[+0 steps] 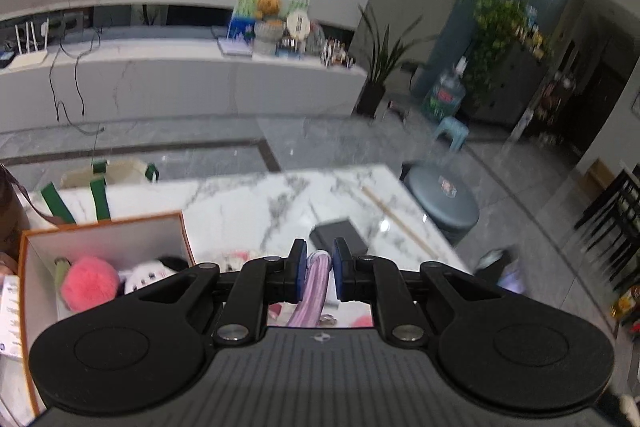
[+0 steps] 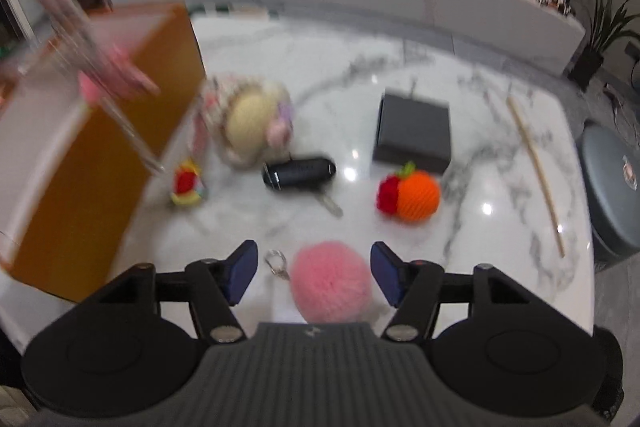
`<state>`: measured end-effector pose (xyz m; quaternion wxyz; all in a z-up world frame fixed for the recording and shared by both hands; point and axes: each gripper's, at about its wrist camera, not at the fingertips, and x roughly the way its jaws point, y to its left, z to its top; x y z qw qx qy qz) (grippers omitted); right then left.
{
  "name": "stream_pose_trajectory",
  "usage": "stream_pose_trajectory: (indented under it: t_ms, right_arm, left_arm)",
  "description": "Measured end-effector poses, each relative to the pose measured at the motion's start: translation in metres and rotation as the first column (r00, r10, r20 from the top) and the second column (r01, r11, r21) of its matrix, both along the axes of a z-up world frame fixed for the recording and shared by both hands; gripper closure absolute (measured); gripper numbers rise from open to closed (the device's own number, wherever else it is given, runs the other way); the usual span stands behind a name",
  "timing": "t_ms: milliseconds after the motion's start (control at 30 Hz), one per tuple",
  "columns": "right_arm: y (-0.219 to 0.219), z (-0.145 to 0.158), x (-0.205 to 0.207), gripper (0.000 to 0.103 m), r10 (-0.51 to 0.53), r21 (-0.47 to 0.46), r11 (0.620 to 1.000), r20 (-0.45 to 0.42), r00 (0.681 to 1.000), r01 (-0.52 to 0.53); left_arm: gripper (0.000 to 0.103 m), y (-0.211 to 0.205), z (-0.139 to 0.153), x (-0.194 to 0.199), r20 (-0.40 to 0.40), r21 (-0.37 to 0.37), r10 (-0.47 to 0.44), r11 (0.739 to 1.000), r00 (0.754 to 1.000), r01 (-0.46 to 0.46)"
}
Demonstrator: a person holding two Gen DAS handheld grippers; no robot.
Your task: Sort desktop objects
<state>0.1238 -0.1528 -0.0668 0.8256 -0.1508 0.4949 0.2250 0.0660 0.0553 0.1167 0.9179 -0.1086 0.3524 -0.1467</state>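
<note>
Left wrist: striped strap (image 1: 317, 281) clamped; no writing legible.

Showing white marble table (image 2: 400, 39) with grey veining. Sitting on it: orange box (image 2: 100, 155), white inside; pale pink pompom (image 2: 330, 287); orange-and-red knit fruit (image 2: 410, 195); black case (image 2: 299, 172); dark grey box (image 2: 413, 133). Gripping pink-and-lilac striped strap (image 1: 316, 281) between blue-padded black left claw (image 1: 319, 269).
</note>
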Motion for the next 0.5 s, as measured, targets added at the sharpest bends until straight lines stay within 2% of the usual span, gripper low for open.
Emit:
stream_pose_trajectory:
  t_ms: [133,200,300,367,433,467,500]
  right_arm:
    - [0.011,-0.03,0.011,0.069,0.004,-0.059,0.998,-0.072,0.997,-0.008]
    - [0.014,-0.037,0.013,0.078,0.002,-0.076,0.997,-0.092,0.996,-0.009]
    - [0.016,-0.038,0.014,0.079,-0.002,-0.091,0.996,-0.1,0.995,-0.008]
    - [0.017,-0.037,0.015,0.076,-0.01,-0.095,0.995,-0.09,0.996,0.001]
    - [0.017,-0.037,0.015,0.054,-0.024,-0.099,0.995,-0.088,0.996,0.015]
    - [0.017,-0.038,0.015,0.05,-0.018,-0.101,0.995,-0.103,0.995,0.007]
    - [0.019,-0.04,0.014,0.054,-0.011,-0.104,0.995,-0.11,0.994,-0.001]
  left_arm:
    - [0.088,0.014,0.017,-0.007,0.041,-0.024,0.02,1.0,0.999,-0.019]
    - [0.088,0.018,0.018,-0.009,0.045,-0.023,0.023,0.999,0.999,-0.022]
    - [0.088,0.021,0.016,-0.009,0.041,-0.016,0.02,1.0,0.999,-0.019]
    - [0.088,0.023,0.014,-0.009,0.038,-0.013,0.02,1.0,0.999,-0.019]
    - [0.088,0.025,0.014,-0.009,0.037,-0.017,0.021,1.0,0.999,-0.02]
    - [0.088,0.026,0.014,-0.01,0.037,-0.019,0.021,1.0,0.999,-0.02]
    - [0.088,0.028,0.014,-0.011,0.039,-0.021,0.021,1.0,0.999,-0.02]
